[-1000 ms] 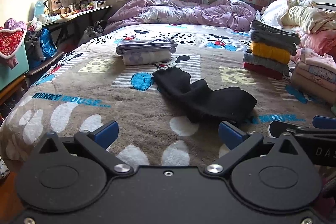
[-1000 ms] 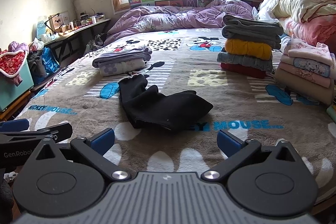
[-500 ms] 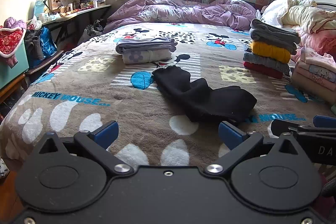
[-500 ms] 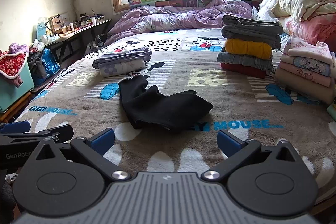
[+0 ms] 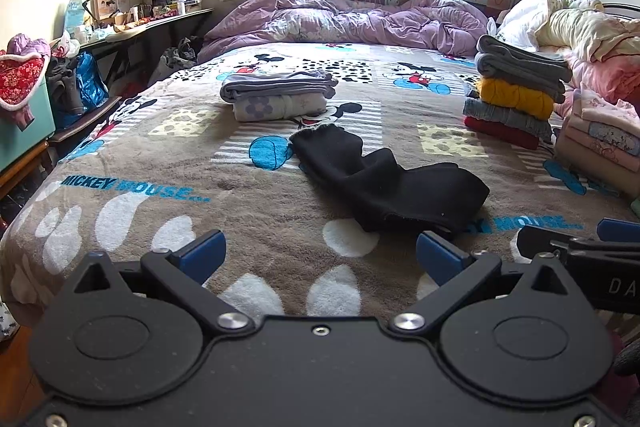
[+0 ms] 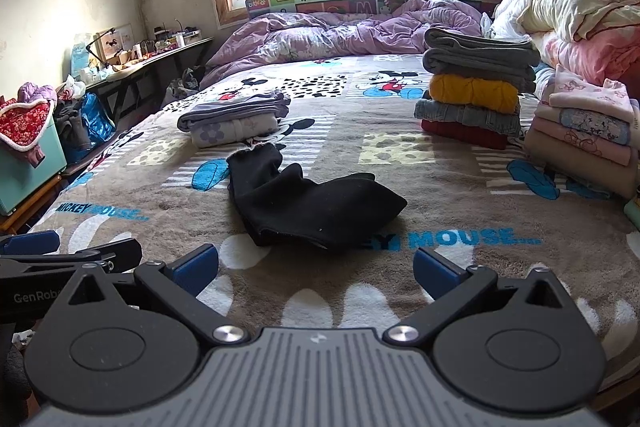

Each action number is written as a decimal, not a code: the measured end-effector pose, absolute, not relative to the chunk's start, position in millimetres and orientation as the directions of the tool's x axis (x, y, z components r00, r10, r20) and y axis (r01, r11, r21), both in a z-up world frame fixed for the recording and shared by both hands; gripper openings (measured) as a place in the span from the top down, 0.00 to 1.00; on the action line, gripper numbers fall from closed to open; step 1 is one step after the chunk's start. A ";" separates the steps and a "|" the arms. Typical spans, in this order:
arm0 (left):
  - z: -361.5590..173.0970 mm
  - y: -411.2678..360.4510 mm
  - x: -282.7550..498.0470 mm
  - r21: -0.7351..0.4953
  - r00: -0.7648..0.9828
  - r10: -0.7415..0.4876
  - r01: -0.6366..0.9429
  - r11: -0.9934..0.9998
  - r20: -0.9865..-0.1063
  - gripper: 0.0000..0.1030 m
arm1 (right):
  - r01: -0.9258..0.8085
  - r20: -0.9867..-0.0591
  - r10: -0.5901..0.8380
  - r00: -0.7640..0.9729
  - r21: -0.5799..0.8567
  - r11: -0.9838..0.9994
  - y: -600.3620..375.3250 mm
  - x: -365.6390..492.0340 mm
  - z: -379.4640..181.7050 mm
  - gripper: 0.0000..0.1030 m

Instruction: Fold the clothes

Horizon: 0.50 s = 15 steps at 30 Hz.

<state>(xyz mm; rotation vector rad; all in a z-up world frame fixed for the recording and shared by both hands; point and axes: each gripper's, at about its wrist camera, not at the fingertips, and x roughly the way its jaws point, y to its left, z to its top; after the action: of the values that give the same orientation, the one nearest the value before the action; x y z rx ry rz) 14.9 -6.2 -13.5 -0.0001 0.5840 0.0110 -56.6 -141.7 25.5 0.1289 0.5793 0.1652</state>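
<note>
A black garment lies partly folded and rumpled in the middle of the bed, on a brown Mickey Mouse blanket. My left gripper hovers open over the blanket's near edge, short of the garment, with nothing between its blue pads. My right gripper is open too, just in front of the garment's near end and apart from it. Each gripper shows at the edge of the other's view.
A small folded grey and floral pile sits behind the garment. Tall folded stacks and pink folded clothes stand at the right. A purple duvet lies at the head. A cluttered desk and teal box are left.
Both grippers have barely shifted; the views have drifted slightly. Both stay open and the black garment has not moved.
</note>
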 end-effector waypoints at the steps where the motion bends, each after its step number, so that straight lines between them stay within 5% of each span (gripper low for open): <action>1: -13.4 -6.9 15.3 0.004 0.834 0.011 -0.011 1.000 -0.551 0.00 | -0.119 -0.533 0.191 0.824 0.168 0.979 -141.8 -56.6 25.6 0.00; 15: -17.5 -10.5 21.3 0.013 0.827 0.012 -0.005 1.000 -0.563 0.00 | -0.120 -0.545 0.206 0.813 0.190 0.974 -143.1 -53.2 19.7 0.00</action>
<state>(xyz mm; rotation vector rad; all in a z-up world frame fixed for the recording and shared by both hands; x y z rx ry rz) 21.3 -10.5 -17.5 0.0115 0.5978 0.0088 -53.2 -143.1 19.7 0.1490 0.5979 0.1749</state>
